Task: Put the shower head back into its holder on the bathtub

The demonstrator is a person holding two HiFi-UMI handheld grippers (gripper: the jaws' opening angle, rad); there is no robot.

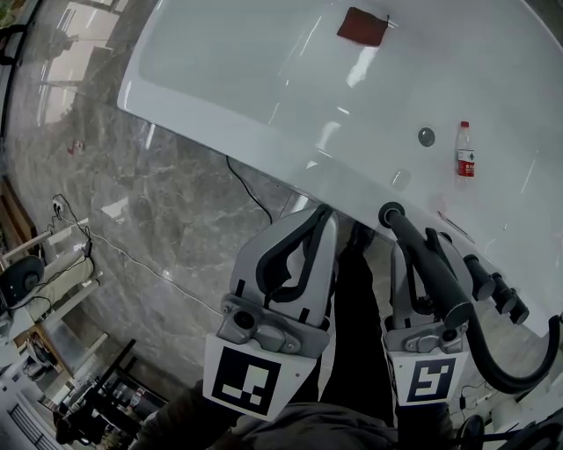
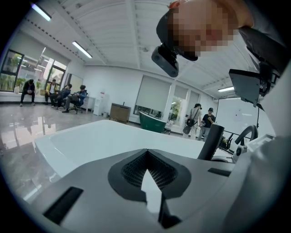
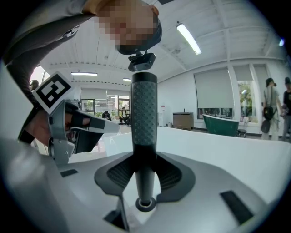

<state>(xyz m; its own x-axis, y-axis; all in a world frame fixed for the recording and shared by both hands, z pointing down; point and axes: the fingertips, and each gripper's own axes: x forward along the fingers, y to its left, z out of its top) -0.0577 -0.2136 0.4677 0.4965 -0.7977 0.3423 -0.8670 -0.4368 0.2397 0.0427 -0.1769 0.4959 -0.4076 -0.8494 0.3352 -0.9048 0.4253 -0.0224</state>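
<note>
The black shower head (image 1: 428, 264) is a ribbed stick whose hose (image 1: 519, 373) curls off to the right. My right gripper (image 1: 420, 253) is shut on its handle, just in front of the white bathtub's rim (image 1: 290, 171). In the right gripper view the handle (image 3: 144, 113) stands upright between the pads of that gripper (image 3: 144, 170). Black fittings (image 1: 493, 288) sit on the tub rim right of the head; I cannot tell which is the holder. My left gripper (image 1: 315, 220) is beside it on the left, shut and holding nothing, as the left gripper view (image 2: 149, 175) also shows.
Inside the tub lie a red cloth (image 1: 362, 26), a water bottle (image 1: 464, 151) and the drain (image 1: 427, 136). A black cable (image 1: 251, 193) and a white cable (image 1: 141, 264) run over the marble floor. Racks (image 1: 44, 290) stand at the left. People and a green tub (image 2: 152, 122) are far behind.
</note>
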